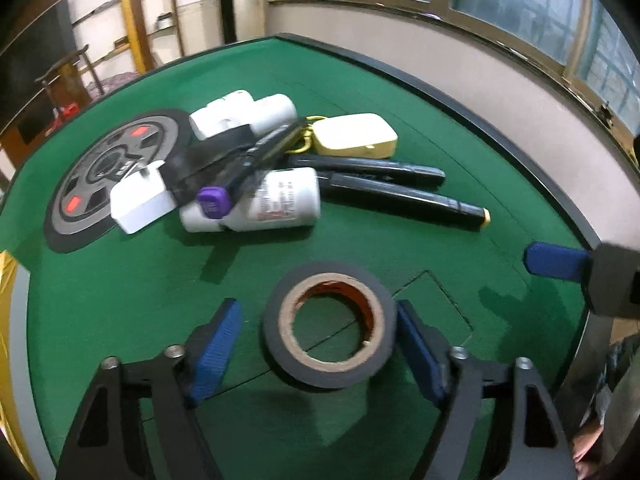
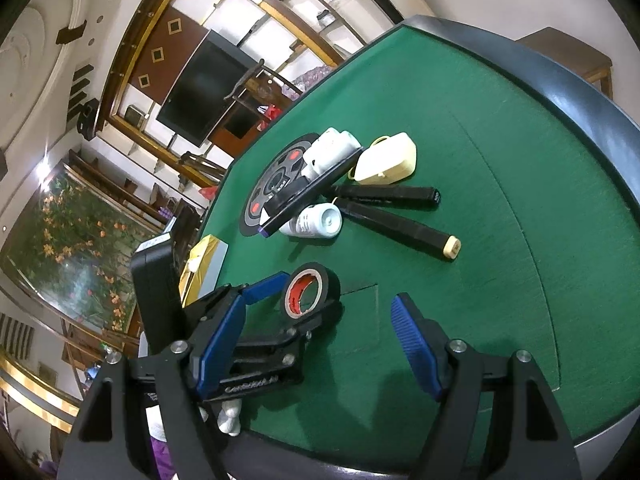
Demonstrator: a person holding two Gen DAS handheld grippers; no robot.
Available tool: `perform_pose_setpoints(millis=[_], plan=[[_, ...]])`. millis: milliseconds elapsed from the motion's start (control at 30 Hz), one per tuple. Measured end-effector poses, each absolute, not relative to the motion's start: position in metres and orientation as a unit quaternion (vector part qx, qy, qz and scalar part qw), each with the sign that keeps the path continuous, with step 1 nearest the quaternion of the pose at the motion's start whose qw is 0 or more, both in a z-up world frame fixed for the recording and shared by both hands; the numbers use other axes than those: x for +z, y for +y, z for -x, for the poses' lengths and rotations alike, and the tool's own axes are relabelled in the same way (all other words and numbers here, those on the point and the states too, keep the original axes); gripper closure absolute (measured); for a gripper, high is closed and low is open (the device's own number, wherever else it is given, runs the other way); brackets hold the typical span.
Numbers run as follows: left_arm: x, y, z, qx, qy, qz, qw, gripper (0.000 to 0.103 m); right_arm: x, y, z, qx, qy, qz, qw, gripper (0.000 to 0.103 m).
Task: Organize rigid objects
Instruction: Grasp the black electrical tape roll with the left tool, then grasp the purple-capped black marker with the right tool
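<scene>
Left gripper (image 1: 316,344) sits w/ jaws apart around the tape roll (image 1: 330,324), right pad touching it, left pad not yet, so prob the grab step; next it needs to squeeze. Roll lies just in front of the pile (image 1: 240,168). Right gripper (image 2: 320,344) is wide apart, empty. Plenty of bare table (image 2: 500,200) right of the roll; edge is close behind.

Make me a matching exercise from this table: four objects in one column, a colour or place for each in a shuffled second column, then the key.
1. tape roll
2. marker cap
3. small case
4. wheel-print mat

A. purple
B. pale yellow
C. flat beneath the left end of the pile
D. between the open left gripper fingers

Pairs: 1-D, 2-A, 3-B, 4-C
</scene>
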State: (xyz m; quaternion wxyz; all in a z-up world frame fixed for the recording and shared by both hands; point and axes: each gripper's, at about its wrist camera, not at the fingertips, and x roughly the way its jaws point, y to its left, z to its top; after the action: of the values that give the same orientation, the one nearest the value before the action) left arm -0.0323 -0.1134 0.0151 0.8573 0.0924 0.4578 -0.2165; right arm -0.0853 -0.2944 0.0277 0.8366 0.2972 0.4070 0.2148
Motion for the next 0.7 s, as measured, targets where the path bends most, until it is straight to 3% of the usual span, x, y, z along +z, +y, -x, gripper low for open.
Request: perform_pose_setpoints(millis=[333, 700], plan=[[0.032, -0.022, 0.053, -0.205, 0.467, 0.051, 0.858, 0.037, 0.029, -0.273, 0.082, 0.207, 0.423, -0.262, 0.842, 0.028], [0.059, 0.058, 0.097, -0.188, 0.423, 0.108, 0.880, 0.037, 0.052, -0.203, 0.031, 0.201, 0.432, -0.172, 0.862, 0.028]])
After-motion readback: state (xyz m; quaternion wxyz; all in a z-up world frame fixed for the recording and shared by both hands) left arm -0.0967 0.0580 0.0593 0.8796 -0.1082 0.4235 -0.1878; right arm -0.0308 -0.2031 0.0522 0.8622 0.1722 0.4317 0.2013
